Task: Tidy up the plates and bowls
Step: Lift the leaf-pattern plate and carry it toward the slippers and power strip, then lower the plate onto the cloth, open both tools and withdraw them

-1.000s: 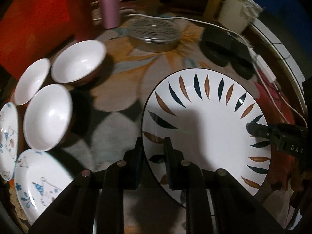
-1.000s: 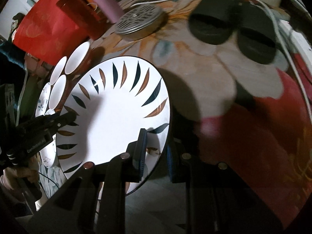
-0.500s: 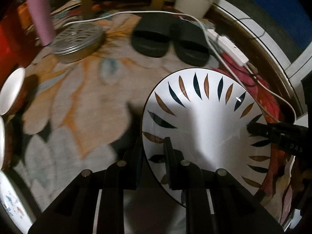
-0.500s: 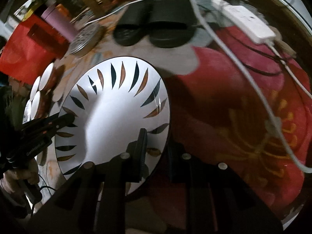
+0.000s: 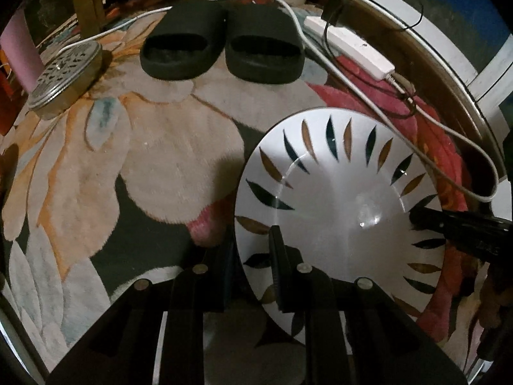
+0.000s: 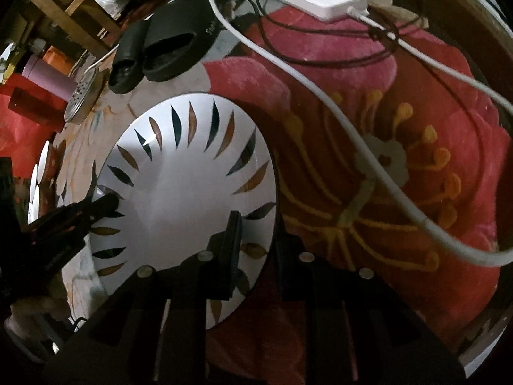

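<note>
Above the flowered rug point(image 5: 166, 160), each hand-held gripper, left point(image 5: 253, 256) and right point(image 6: 256, 240), is clamping opposite rims of the plate point(image 5: 340, 199), sharing its weight.

Left gripper point(image 5: 253, 250) pitched steeply down, jaws clamped on a rim at 9 o'clock. Right gripper point(image 6: 256, 240) likewise steep, jaws pinched on the opposite rim at 3 o'clock. Both nearly closed, mirroring each other.
</note>
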The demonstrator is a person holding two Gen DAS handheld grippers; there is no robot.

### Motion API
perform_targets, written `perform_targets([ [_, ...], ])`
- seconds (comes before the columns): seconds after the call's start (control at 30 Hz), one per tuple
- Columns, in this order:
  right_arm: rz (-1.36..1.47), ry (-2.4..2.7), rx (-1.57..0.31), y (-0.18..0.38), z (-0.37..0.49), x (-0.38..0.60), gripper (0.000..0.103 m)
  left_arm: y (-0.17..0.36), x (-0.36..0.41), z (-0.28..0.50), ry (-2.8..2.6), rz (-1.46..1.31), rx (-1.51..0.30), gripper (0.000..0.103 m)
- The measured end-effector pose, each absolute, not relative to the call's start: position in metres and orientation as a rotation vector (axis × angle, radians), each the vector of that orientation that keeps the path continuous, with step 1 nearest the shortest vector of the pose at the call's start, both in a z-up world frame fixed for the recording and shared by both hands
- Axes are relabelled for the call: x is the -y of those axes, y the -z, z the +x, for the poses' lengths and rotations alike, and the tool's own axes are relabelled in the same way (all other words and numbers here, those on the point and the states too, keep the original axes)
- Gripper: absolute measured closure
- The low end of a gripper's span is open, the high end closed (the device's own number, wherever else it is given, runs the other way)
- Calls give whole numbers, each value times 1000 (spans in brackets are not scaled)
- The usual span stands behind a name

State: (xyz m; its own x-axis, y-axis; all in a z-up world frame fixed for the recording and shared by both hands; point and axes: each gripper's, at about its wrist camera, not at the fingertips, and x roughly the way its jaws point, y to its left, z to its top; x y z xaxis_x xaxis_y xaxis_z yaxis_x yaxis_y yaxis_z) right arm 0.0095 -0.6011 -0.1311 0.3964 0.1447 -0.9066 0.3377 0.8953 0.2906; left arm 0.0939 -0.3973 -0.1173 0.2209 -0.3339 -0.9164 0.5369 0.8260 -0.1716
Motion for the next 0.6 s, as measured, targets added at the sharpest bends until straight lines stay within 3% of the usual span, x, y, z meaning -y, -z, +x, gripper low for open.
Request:
perform_targets([
  [0.17, 458, 149, -1211, 136, 7, 598, 81, 115, 401, 89, 603, 245, -1190, 84],
  [0.27, 444, 177, -1217, 133, 8, 597, 81, 113, 398, 90, 575, 248, -1204, 79],
  [0.33, 381, 219, -1212, 125, 7, 592, 78, 114, 392, 91, 569, 225, -1245, 64],
  [0.4, 336, 246, -1187, 115, 5, 589, 61, 113, 384, 91, 564, 181, -1277, 37],
  [0.47, 309, 257, -1156, 103, 1, 583, 32, 107, 376, 88, 564, 144, -1279, 28],
  [0.53, 301, 252, -1136, 94, -3, 577, 15, 101, 370, 84, 559, 131, -1273, 13],
  [0.57, 298, 246, -1136, 90, -5, 572, 5, 98, 367, 83, 557, 124, -1275, 0],
  [0.6, 293, 246, -1143, 88, -6, 567, 3, 94, 365, 81, 550, 124, -1269, 1],
])
